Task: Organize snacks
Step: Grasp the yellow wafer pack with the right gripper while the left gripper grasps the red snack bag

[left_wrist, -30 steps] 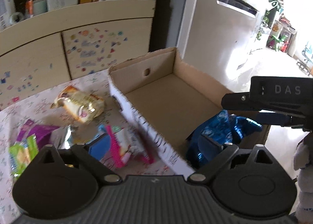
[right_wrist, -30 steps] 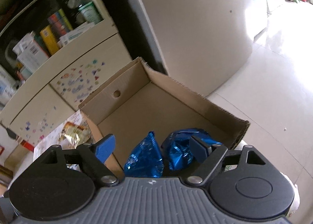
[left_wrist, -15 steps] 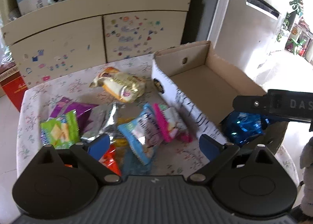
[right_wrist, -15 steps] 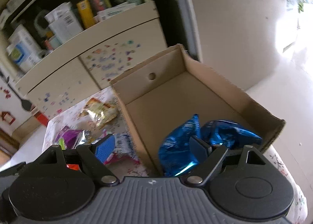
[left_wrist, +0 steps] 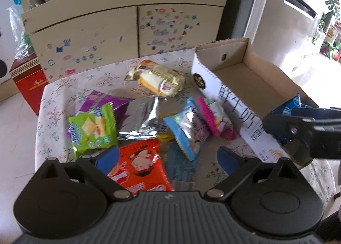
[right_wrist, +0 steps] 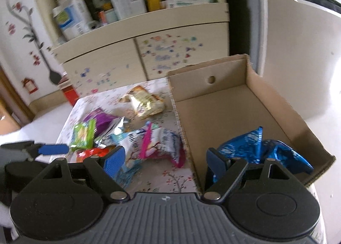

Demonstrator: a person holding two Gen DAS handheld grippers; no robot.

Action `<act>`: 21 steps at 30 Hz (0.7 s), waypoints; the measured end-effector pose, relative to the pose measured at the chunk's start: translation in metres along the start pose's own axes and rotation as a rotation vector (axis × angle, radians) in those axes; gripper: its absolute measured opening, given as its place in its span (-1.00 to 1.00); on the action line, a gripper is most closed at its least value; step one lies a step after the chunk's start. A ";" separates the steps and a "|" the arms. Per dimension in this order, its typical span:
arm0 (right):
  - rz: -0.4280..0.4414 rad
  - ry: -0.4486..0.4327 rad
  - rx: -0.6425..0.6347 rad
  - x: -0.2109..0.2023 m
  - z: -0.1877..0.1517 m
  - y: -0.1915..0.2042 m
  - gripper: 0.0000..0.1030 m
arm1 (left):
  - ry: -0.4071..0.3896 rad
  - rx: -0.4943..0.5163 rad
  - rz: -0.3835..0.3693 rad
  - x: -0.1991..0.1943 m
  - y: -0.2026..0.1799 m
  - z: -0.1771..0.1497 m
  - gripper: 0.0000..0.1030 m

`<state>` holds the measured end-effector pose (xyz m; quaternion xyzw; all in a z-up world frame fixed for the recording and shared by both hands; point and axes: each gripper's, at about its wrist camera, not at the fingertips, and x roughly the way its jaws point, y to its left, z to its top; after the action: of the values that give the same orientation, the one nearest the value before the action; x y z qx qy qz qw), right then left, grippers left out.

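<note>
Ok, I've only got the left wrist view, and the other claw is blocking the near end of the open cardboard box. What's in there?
Observer: What look like two shiny blue foil packets lie at the near end of the open cardboard box. The rest of its floor is bare.
Operator: Is either one being held?
Observer: No. The right claw is open with nothing between its pads. It straddles the box's left wall, one finger above the loose snacks on the table and the other just in front of the blue packets.
</note>
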<state>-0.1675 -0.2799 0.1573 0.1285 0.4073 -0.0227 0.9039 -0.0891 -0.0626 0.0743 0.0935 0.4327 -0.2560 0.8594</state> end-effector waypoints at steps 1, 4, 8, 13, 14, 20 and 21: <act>0.014 0.002 -0.019 0.000 -0.001 0.002 0.70 | 0.000 -0.003 0.006 -0.001 0.003 -0.001 0.90; 0.054 0.016 -0.085 -0.001 -0.005 0.010 0.70 | 0.003 -0.014 0.019 -0.002 0.014 -0.004 0.91; 0.123 0.055 -0.184 -0.001 -0.014 0.021 0.70 | 0.008 -0.040 0.039 -0.003 0.030 -0.008 0.91; 0.165 0.130 -0.320 0.006 -0.030 0.035 0.70 | 0.028 -0.065 0.066 0.003 0.047 -0.014 0.91; 0.168 0.149 -0.339 0.008 -0.034 0.036 0.70 | 0.037 -0.070 0.068 0.005 0.049 -0.016 0.91; 0.151 0.244 -0.430 0.024 -0.051 0.043 0.70 | 0.091 -0.093 0.075 0.019 0.054 -0.026 0.91; 0.140 0.254 -0.447 0.027 -0.053 0.044 0.70 | 0.099 -0.092 0.077 0.022 0.054 -0.027 0.91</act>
<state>-0.1816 -0.2226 0.1127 -0.0445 0.5025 0.1467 0.8509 -0.0692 -0.0146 0.0373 0.0830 0.4822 -0.1978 0.8494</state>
